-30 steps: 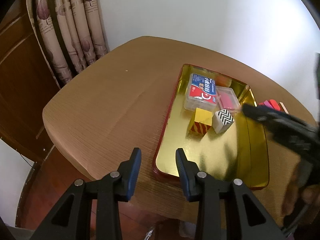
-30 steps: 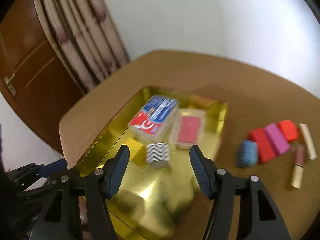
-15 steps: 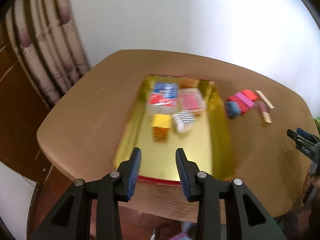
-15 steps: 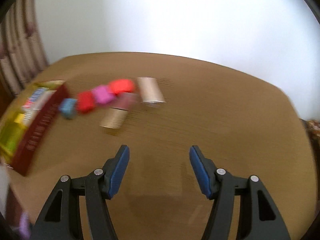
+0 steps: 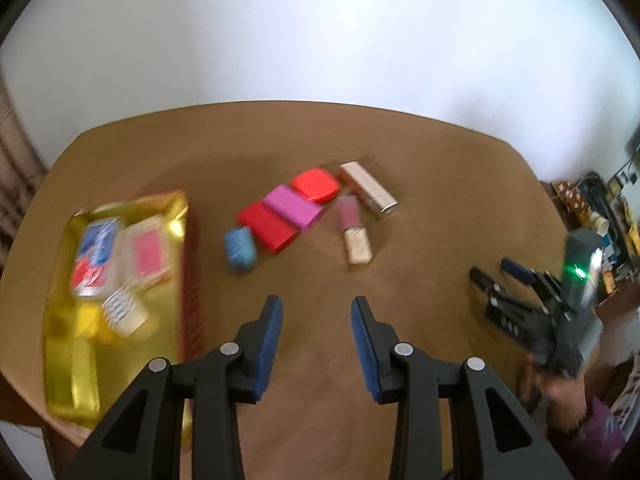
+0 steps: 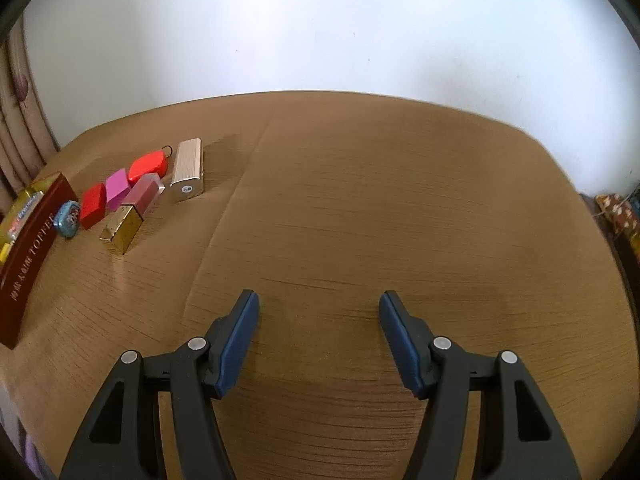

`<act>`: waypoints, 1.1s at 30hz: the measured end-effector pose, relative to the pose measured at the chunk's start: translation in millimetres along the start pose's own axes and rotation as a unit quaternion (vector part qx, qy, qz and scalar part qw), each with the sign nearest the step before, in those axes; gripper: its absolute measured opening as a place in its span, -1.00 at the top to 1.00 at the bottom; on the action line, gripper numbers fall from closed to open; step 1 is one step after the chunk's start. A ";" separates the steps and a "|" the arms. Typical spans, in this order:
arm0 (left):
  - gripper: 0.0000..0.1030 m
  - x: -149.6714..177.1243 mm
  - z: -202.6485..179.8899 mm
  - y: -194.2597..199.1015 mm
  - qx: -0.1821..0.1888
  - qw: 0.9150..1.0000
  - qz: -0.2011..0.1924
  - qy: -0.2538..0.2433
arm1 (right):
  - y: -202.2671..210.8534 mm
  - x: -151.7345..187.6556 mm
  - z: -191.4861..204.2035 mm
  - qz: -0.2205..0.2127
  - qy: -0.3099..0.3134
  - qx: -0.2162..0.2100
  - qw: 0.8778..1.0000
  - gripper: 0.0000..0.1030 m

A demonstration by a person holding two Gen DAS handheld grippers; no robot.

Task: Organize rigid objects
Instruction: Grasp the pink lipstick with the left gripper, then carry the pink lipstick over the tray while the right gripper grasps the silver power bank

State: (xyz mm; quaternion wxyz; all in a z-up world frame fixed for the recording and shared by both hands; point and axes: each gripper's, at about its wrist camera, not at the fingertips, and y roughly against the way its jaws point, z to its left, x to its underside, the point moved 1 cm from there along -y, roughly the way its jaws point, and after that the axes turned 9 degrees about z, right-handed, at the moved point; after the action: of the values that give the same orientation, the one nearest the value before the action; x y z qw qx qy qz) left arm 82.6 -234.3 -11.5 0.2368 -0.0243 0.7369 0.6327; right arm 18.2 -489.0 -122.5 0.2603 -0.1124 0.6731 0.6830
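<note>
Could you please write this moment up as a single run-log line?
left gripper: open, empty | right gripper: open, empty, over bare table | loose items: beside gold tray

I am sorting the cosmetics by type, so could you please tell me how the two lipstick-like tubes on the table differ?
The ribbed champagne tube is one pale metallic colour all over; the pink-and-gold tube has a see-through pink half and a shiny gold half. The champagne tube lies farther back, beside the red oval case; the pink-and-gold one lies nearer, beside the magenta block. Both lie flat on the table, outside the tray.
</note>
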 end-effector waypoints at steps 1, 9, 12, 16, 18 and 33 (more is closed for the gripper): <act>0.30 -9.2 -6.9 -11.6 0.006 1.000 0.006 -0.005 | 0.2 -0.4 -4.5 -0.002 -0.006 -0.012 1.000 -0.16; 0.30 -60.6 -28.0 -89.9 -0.006 0.998 0.062 0.007 | -7.5 4.9 -15.5 -0.010 -0.038 -0.074 0.996 -0.16; 0.30 -69.1 -32.3 -105.6 -0.012 0.997 0.072 0.002 | -10.3 3.7 -18.3 -0.010 -0.044 -0.089 0.995 -0.17; 0.30 -78.5 -33.8 -120.0 -0.017 0.997 0.081 0.006 | -4.4 10.3 -13.8 -0.011 -0.044 -0.098 0.994 -0.18; 0.30 -79.7 -35.7 -123.6 -0.019 0.996 0.085 0.010 | 3.6 15.9 -24.4 -0.011 -0.043 -0.101 0.994 -0.18; 0.61 -81.7 -50.9 -122.0 -0.026 0.998 0.061 0.001 | -8.4 -11.8 -5.3 0.025 -0.014 -0.091 0.995 -0.19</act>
State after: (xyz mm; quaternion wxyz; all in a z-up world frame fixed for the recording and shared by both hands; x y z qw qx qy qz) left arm 179.8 -328.1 -88.4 0.1961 0.0138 0.7207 0.6648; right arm 31.3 -496.9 -124.2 0.2411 -0.1088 0.6067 0.7496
